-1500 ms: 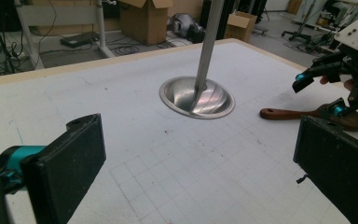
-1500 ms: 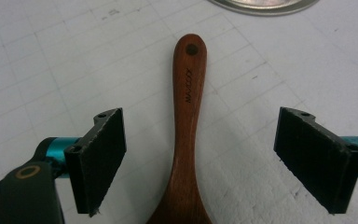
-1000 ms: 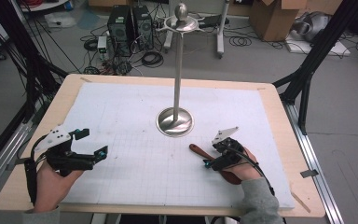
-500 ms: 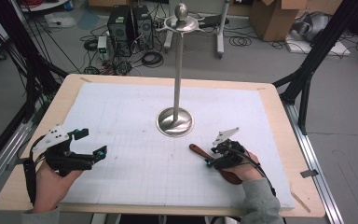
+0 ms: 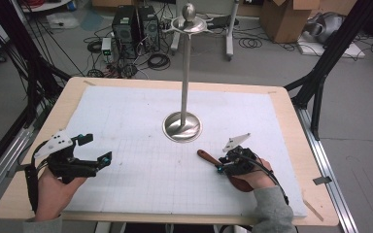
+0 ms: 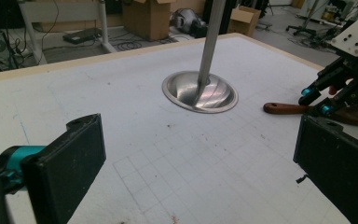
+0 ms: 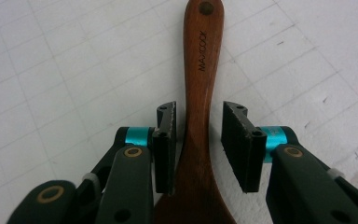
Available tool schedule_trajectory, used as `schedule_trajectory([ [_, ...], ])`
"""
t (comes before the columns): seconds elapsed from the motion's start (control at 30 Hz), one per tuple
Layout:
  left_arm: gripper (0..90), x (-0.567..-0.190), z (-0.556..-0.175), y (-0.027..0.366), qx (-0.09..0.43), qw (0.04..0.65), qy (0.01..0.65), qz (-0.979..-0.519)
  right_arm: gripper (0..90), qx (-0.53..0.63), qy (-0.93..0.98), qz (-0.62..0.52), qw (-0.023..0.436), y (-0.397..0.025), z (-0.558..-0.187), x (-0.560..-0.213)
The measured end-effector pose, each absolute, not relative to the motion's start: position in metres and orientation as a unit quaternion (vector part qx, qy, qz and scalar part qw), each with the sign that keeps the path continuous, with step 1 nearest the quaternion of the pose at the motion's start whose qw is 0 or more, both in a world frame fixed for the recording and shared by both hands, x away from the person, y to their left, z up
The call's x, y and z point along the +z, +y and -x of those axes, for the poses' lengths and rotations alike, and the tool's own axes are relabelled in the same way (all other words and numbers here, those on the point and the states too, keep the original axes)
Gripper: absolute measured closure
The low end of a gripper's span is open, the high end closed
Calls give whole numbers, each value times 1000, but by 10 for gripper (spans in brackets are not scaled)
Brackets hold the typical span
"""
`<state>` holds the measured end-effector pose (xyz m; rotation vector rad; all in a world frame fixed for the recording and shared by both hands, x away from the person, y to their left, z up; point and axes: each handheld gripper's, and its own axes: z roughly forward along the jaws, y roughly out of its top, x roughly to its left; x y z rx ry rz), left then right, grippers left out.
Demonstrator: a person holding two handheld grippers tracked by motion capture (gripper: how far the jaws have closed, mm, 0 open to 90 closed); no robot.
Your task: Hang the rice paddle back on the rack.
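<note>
A brown wooden spoon (image 5: 206, 156) lies flat on the white gridded mat (image 5: 141, 126), right of centre. In the right gripper view its handle (image 7: 203, 56) runs up between the jaws of my right gripper (image 7: 198, 135). The left jaw sits close against the handle and a gap shows at the right jaw. From above, the right gripper (image 5: 222, 162) rests low over the spoon. My left gripper (image 5: 96, 148) stands open at the near left, with nothing between its jaws (image 6: 196, 140). The left gripper view faces the spoon (image 6: 284, 108) and the right gripper (image 6: 317, 100).
A tall metal stand (image 5: 183, 126) with a round base rises from the middle of the mat, seen also as a shiny dish (image 6: 200, 91). The wooden table edge (image 5: 291, 126) frames the mat. Boxes, cables and computer cases lie on the floor beyond.
</note>
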<state>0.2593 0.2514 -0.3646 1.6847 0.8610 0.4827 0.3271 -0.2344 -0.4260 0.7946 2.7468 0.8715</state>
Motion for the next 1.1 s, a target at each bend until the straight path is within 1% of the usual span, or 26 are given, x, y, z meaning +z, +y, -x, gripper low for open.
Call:
schedule_trajectory([
  [0.3,26,-365,-260,251,204,560,366,-715,670,289,916,-268,75,-235,-326,-426],
  [0.33,26,-365,-260,251,204,559,366,-716,690,290,915,-270,73,-236,-326,-426],
  [0.37,26,-365,-260,251,204,559,366,-716,690,290,915,-270,73,-236,-326,-426],
  [0.4,26,-365,-260,251,205,559,367,-715,736,288,916,-271,73,-236,-326,-425],
  [0.53,26,-365,-260,251,205,559,367,-715,746,291,914,-273,73,-237,-327,-426],
  [0.57,26,-365,-260,251,204,559,367,-715,766,289,914,-276,76,-236,-326,-425],
  [0.83,26,-365,-261,251,203,560,366,-715,774,291,912,-277,83,-239,-327,-425],
  [1.1,26,-366,-262,250,202,561,366,-714,776,330,895,-288,90,-248,-326,-417],
])
